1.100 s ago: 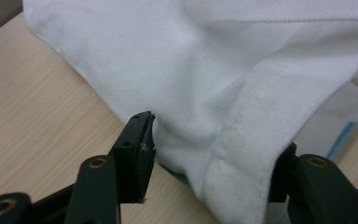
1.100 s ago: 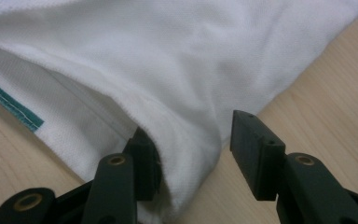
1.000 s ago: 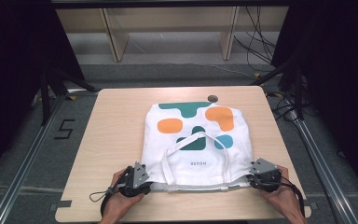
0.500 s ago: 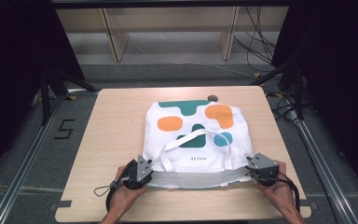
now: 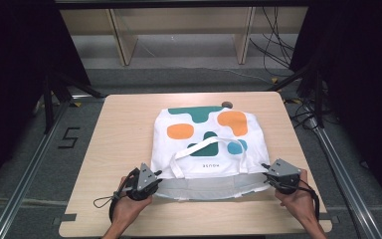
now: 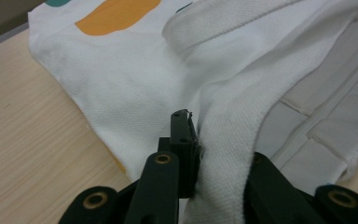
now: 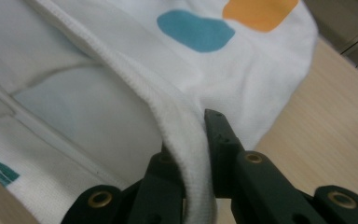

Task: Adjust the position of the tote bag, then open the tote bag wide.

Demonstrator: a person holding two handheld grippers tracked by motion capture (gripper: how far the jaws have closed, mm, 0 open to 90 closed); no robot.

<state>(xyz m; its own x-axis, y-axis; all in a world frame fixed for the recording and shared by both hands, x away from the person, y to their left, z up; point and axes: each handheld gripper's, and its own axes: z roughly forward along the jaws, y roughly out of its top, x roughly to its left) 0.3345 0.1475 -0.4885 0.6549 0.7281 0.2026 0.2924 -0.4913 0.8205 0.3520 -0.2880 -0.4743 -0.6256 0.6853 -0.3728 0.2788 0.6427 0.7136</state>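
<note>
— While you hold at the near edge of the table (image 5: 104, 149), what do your grippers have?

— Your left gripper (image 5: 155, 175) has just been closing, and in the left gripper view its jaws pinch the thick white hem of the tote bag (image 5: 204, 144) at the near left corner of the bag's mouth. Your right gripper (image 5: 265, 169) has likewise just been closing; in the right gripper view the ribbed hem runs down between its jaws and is clamped there, at the near right corner.

— Where does the bag lie?

— You have it flat in the middle of the wooden table, mouth toward you, with orange, teal and blue patches printed on its upper face. One white handle (image 5: 201, 152) loops across that face, between your two grippers. The top layer is lifted a little along the mouth, so you see the grey lining (image 5: 214, 186) inside.

— Anything around you?

— A small dark round thing (image 5: 225, 104) sits at the bag's far edge, touching or just beside it; you cannot tell which. Wooden shelving (image 5: 179, 30) stands beyond the table, cables (image 5: 273, 40) trail over the floor at the far right, and a "5" (image 5: 68, 138) is marked on the floor to your left. Nothing lies between your grippers and the bag.
</note>
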